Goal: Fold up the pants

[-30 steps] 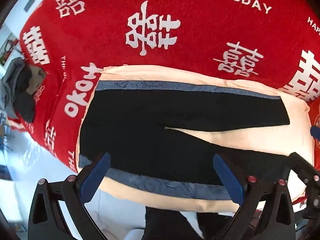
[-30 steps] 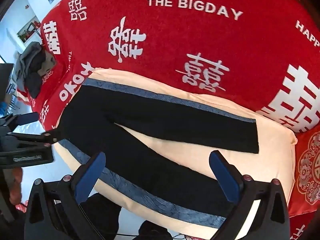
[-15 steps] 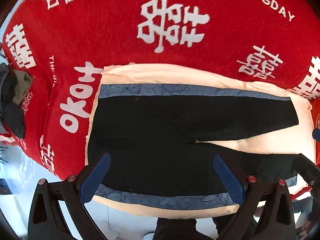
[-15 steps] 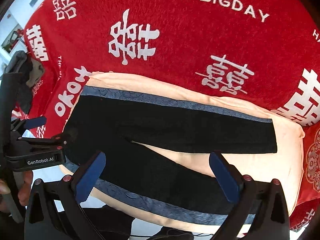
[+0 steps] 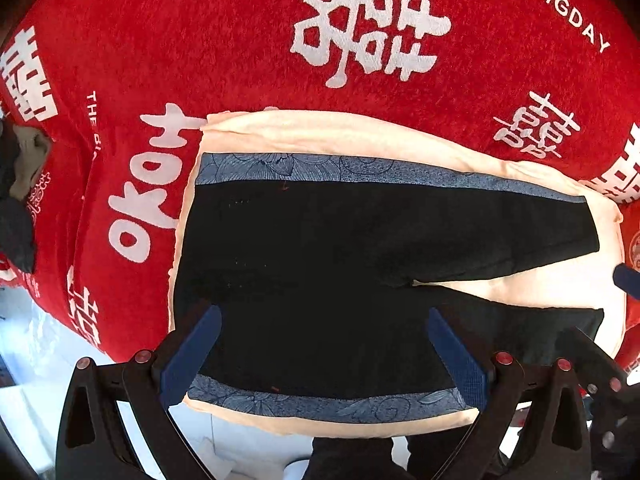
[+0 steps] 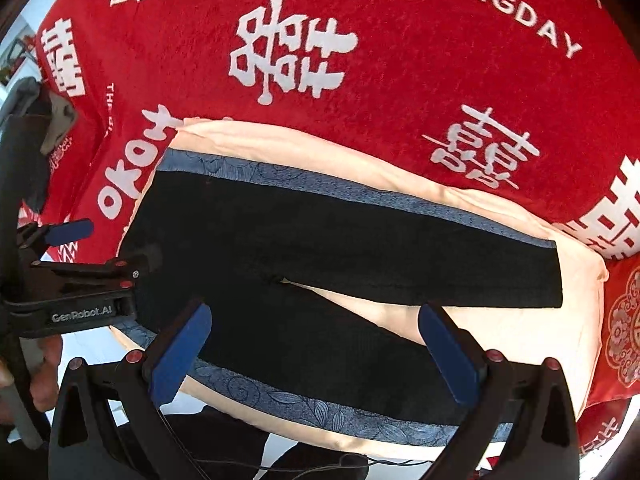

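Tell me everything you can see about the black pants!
The black pants look like soft, dark, plain cloth. They lie flat and unfolded on a cream cushion with blue patterned bands, waist to the left, two legs stretching right and spreading apart in a narrow V, so cream shows between them. The left gripper and right gripper hover open over the near side; whether either touches the cloth cannot be told.

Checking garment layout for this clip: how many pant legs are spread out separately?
2. The far leg lies along the cushion's upper blue border; the near leg angles toward its lower edge, partly hidden behind the right gripper's fingers.
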A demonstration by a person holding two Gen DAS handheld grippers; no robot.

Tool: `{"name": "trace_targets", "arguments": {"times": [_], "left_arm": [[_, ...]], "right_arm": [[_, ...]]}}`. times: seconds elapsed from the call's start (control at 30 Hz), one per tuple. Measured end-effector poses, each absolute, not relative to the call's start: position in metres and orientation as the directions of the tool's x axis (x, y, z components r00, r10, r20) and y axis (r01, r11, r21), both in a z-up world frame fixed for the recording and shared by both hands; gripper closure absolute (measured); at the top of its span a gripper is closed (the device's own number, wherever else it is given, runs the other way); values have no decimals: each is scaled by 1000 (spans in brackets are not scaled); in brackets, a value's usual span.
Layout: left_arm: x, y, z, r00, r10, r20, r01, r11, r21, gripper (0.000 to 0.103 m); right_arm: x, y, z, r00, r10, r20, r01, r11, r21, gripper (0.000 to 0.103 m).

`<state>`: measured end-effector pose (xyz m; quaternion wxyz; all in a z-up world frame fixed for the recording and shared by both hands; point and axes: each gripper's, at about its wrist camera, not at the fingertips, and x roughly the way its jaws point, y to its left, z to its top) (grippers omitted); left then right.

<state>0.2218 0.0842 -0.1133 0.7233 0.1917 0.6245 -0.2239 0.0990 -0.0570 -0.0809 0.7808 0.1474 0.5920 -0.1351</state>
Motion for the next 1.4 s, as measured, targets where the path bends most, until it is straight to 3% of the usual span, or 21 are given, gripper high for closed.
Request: {"name": "trace_targets", "arguments": {"times": [0.93, 1.4], "left_arm": [[252, 98, -128, 88, -64, -994, 516, 856, -10, 0], [292, 102, -159, 125, -2, -992, 515, 855, 63, 0]], "right_arm": [[135, -42, -106, 217, -26, -976, 360, 931, 55, 0], [165, -54, -128, 216, -14, -976, 341, 938, 62, 0]]}}
